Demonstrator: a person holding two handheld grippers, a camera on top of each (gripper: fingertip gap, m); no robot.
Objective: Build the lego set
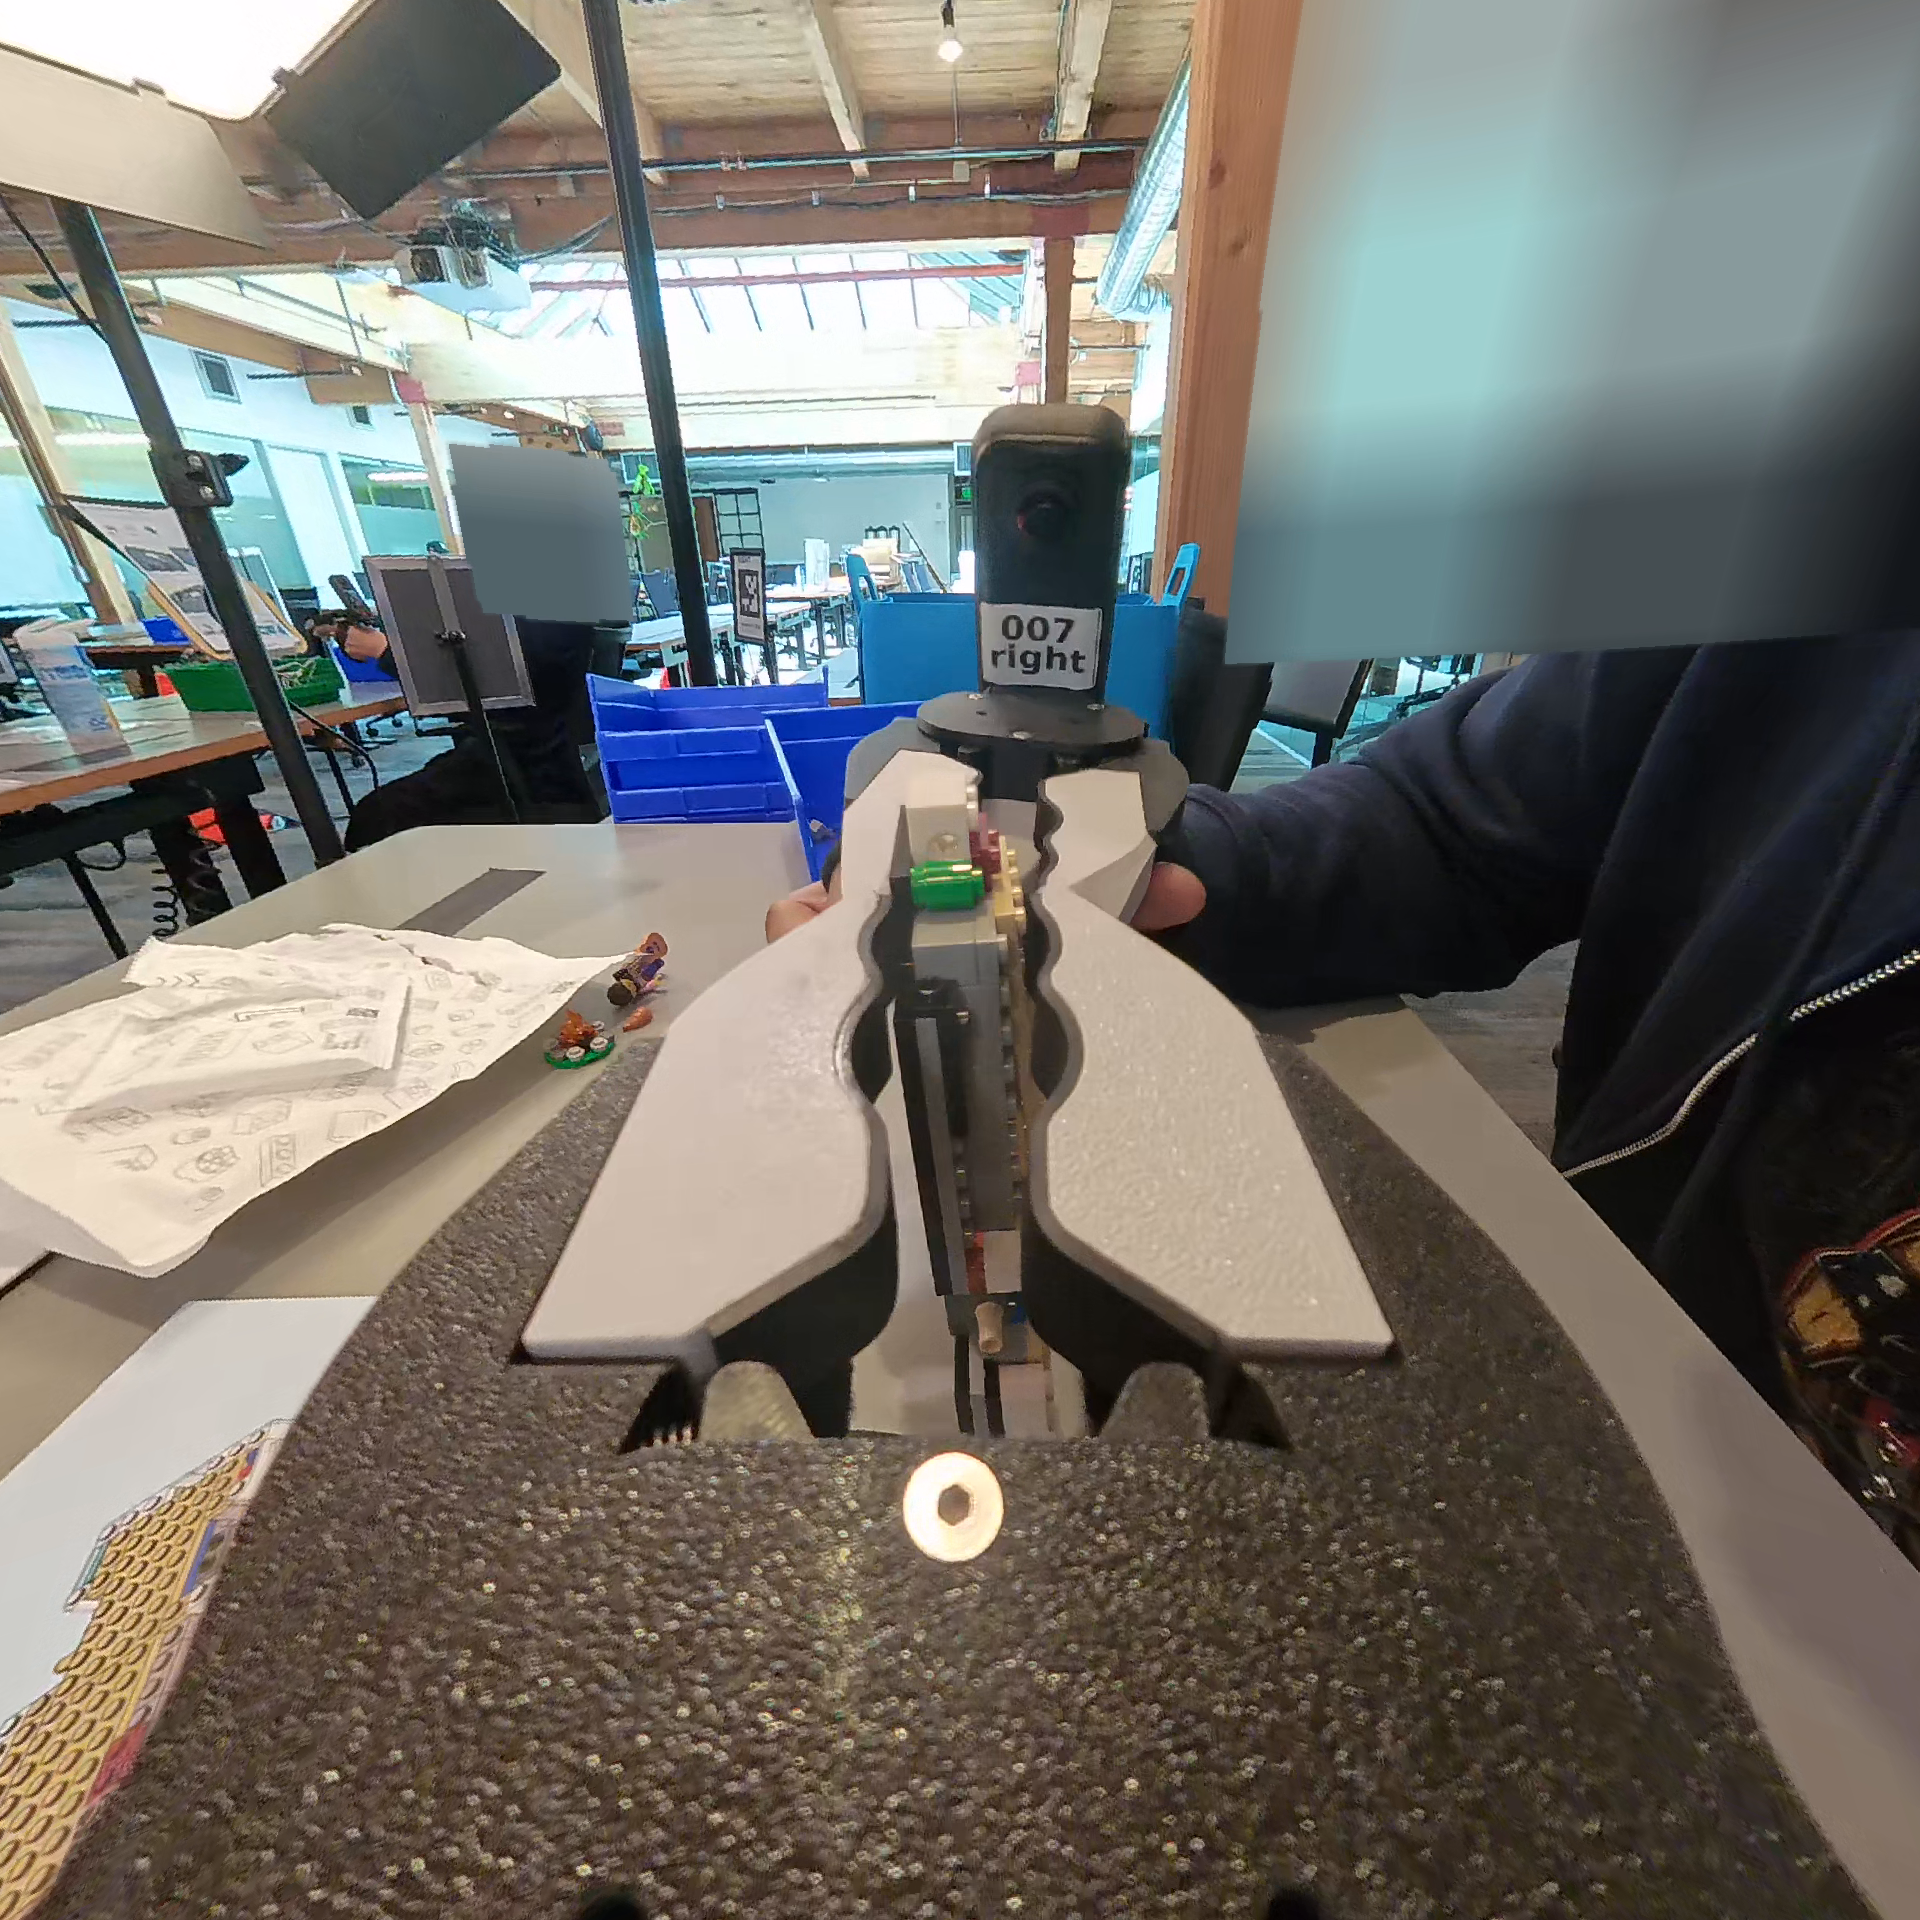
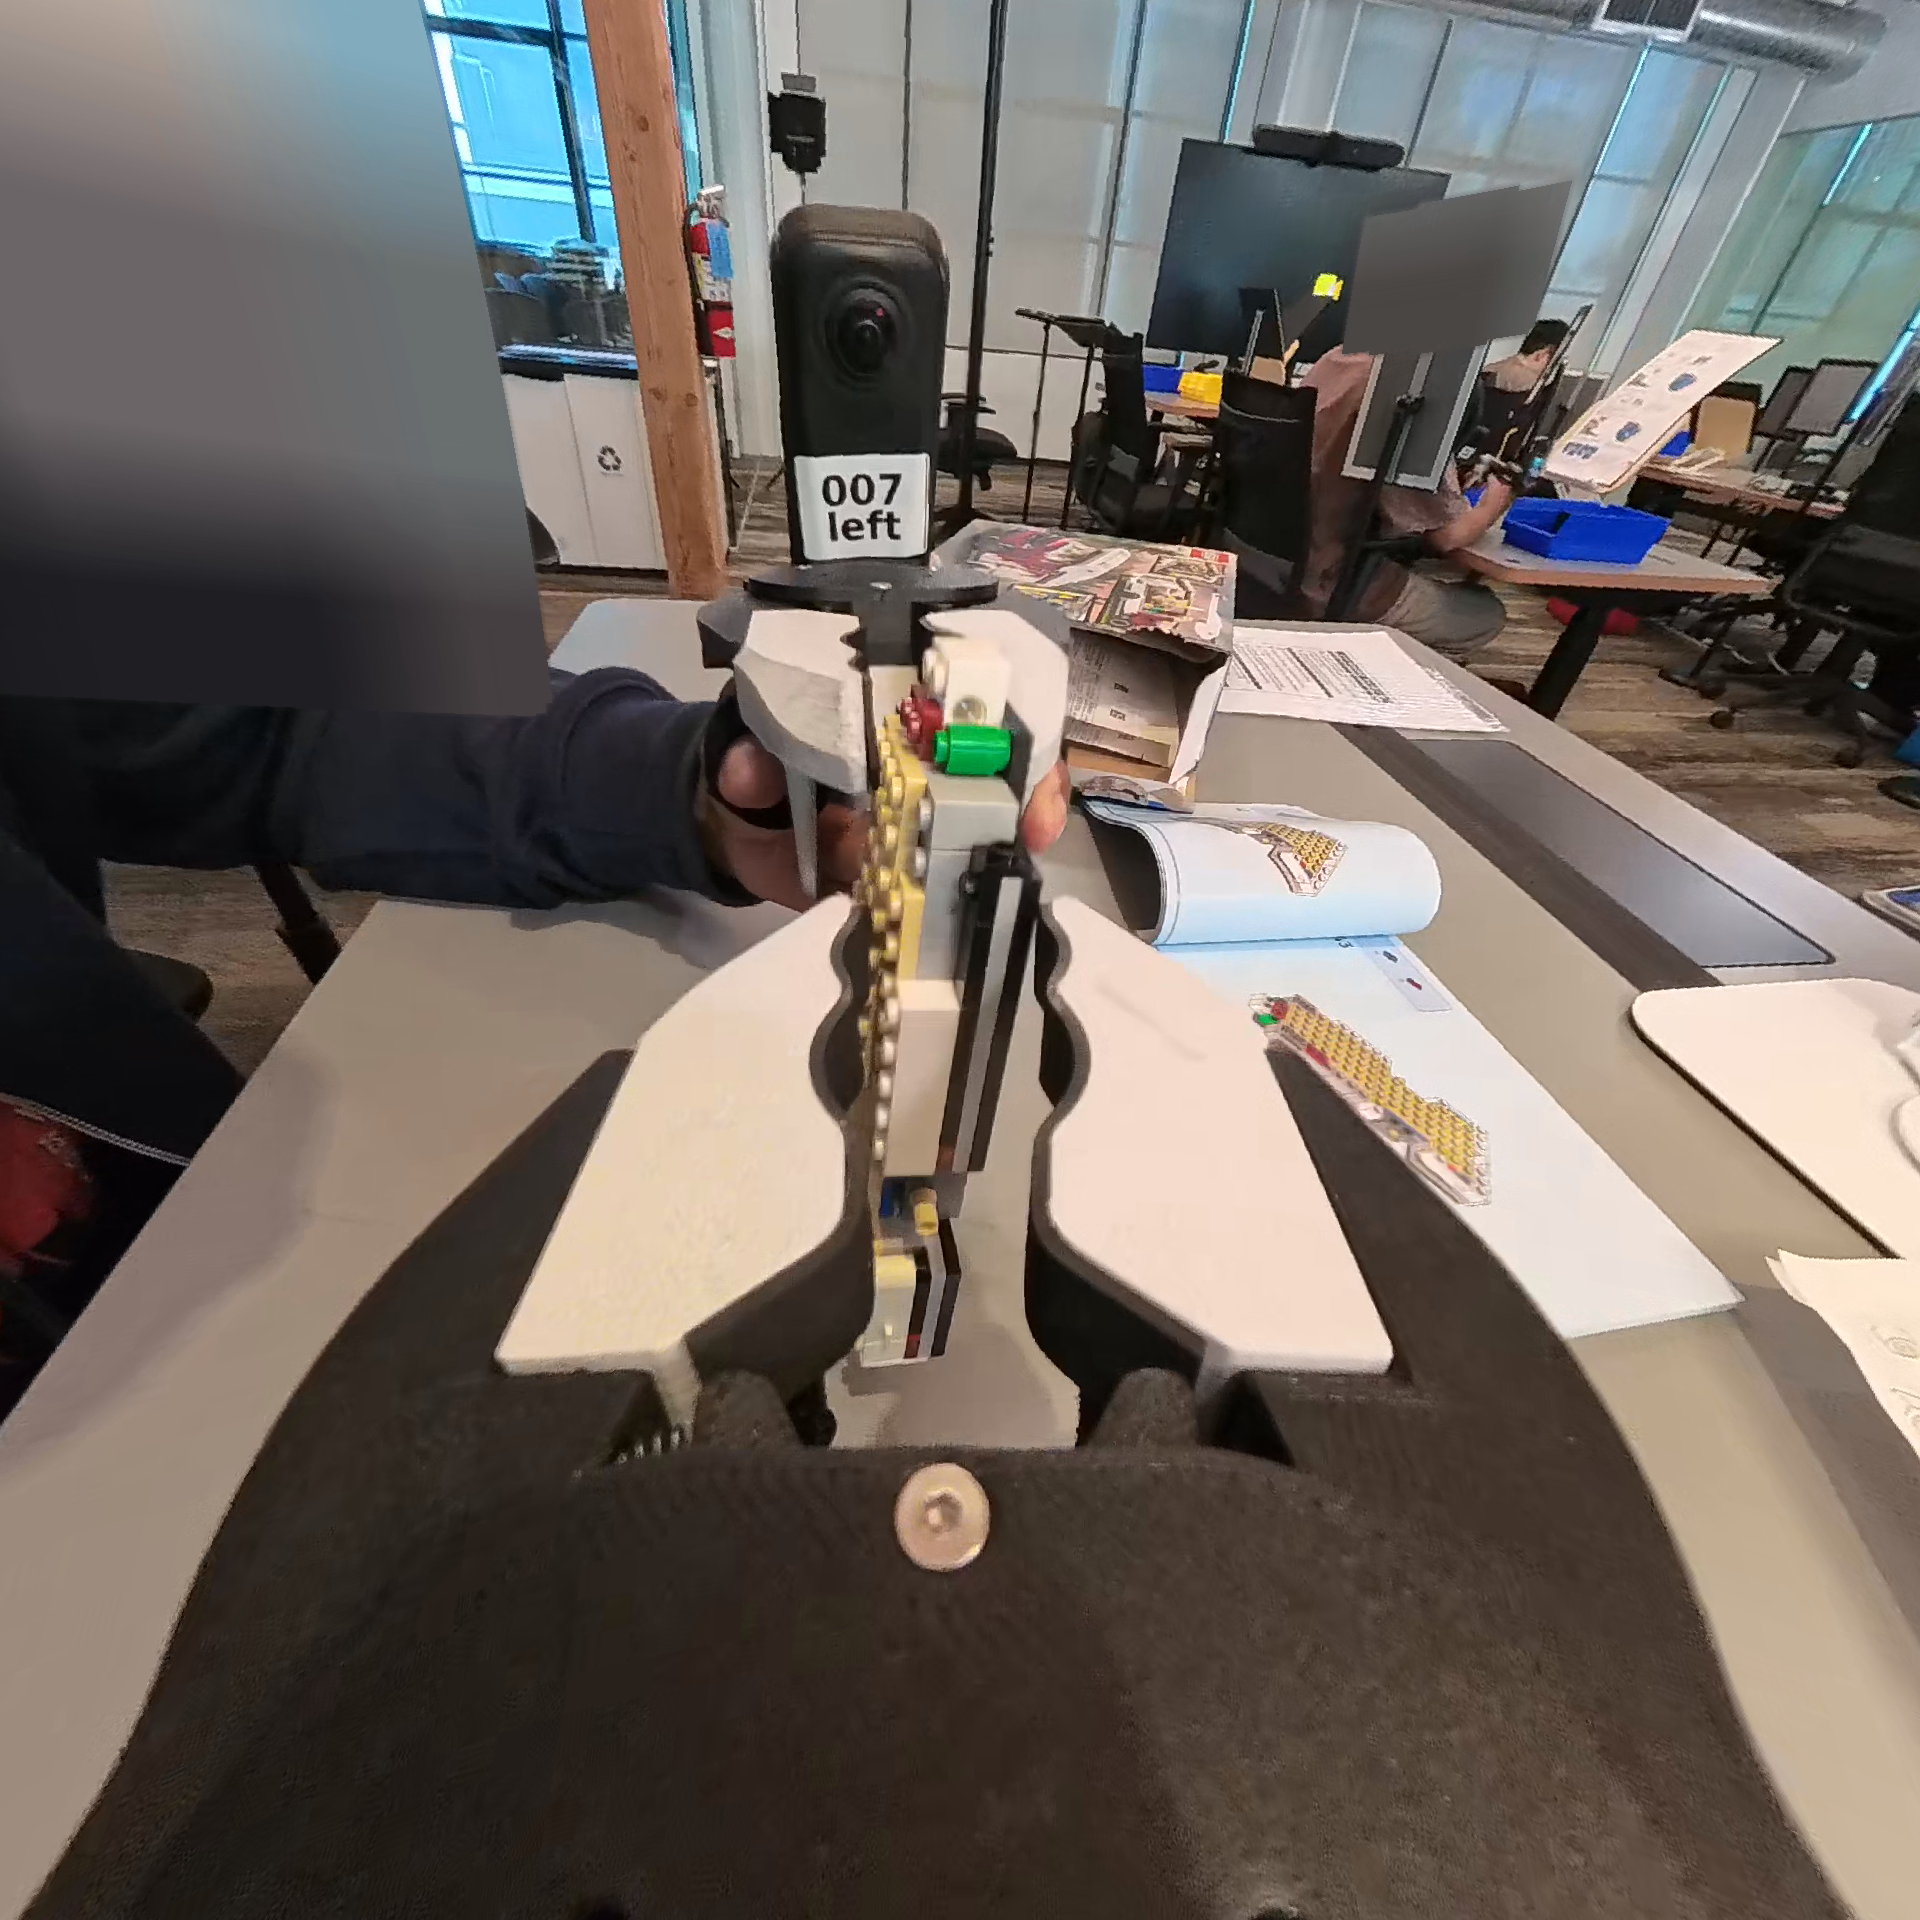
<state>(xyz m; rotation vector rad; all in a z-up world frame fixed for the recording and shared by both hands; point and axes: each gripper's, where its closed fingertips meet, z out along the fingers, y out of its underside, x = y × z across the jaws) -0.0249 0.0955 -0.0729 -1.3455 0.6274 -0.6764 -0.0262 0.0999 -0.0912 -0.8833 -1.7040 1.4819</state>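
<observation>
**Two hand-held grippers sharing one brick model above a grey bench**

The left gripper (image 1: 961, 914) and the right gripper (image 2: 940, 914) face each other over the grey bench (image 1: 582, 883), each with its jaws clamped on opposite ends of a long brick model (image 1: 971, 1049) of grey, tan and black pieces, held clear of the bench top. A green stud (image 1: 943, 885) juts from the model's end inside the right gripper's jaws. A hand (image 2: 769, 821) in a dark sleeve grips the left tool.

Relative to the model: crumpled printed paper (image 1: 260, 1039) and a few loose small pieces (image 1: 582, 1044) lie on the bench to the left gripper's left; an open instruction booklet (image 2: 1382, 935) lies flat on the bench beyond it in the right wrist view, with a torn cardboard box (image 2: 1143, 665) behind that, apparently holding papers. Blue bins (image 1: 696, 748) stand past the bench's far edge.

The room is an open workshop with wooden ceiling beams (image 1: 862, 83), a timber post (image 2: 655, 291), further desks and large windows (image 2: 1714, 208).
</observation>
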